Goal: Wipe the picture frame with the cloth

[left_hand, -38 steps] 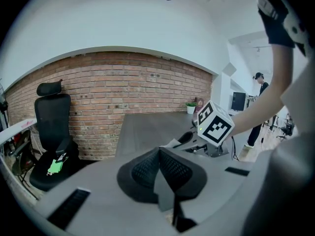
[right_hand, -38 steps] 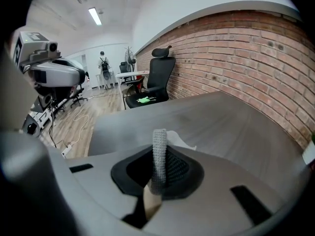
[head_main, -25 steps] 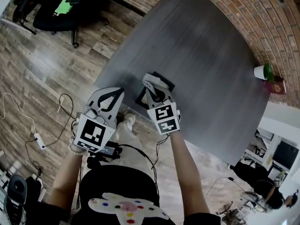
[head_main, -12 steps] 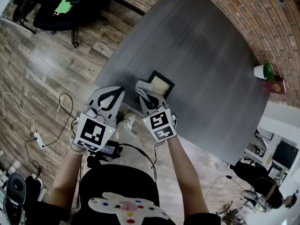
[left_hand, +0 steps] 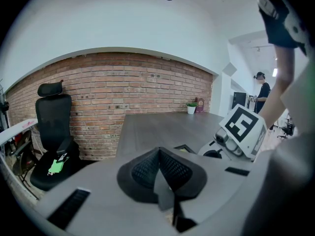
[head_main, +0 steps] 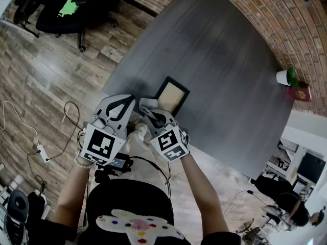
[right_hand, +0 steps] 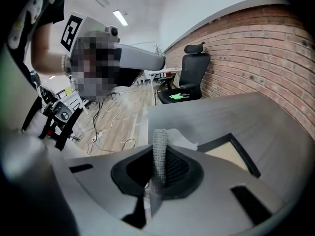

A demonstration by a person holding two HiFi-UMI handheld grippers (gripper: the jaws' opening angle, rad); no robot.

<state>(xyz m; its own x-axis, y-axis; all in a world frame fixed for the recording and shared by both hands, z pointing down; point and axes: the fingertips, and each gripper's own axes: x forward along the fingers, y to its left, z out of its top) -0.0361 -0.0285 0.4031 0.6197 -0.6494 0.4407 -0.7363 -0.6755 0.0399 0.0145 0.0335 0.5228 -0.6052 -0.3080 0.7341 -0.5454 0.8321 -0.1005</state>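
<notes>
On the table (head_main: 219,50), the frame (head_main: 172,97) lies just beyond my right gripper (head_main: 146,107), which is clamped on the cloth (right_hand: 158,154); my left gripper (head_main: 124,102) is closed and empty.

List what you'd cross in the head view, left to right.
In order: chair → left gripper → frame → pot. I left out the right gripper because it overlaps the frame.

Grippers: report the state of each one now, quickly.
Left gripper: closed, nothing between its jaws.
Right gripper: closed on the cloth.
</notes>
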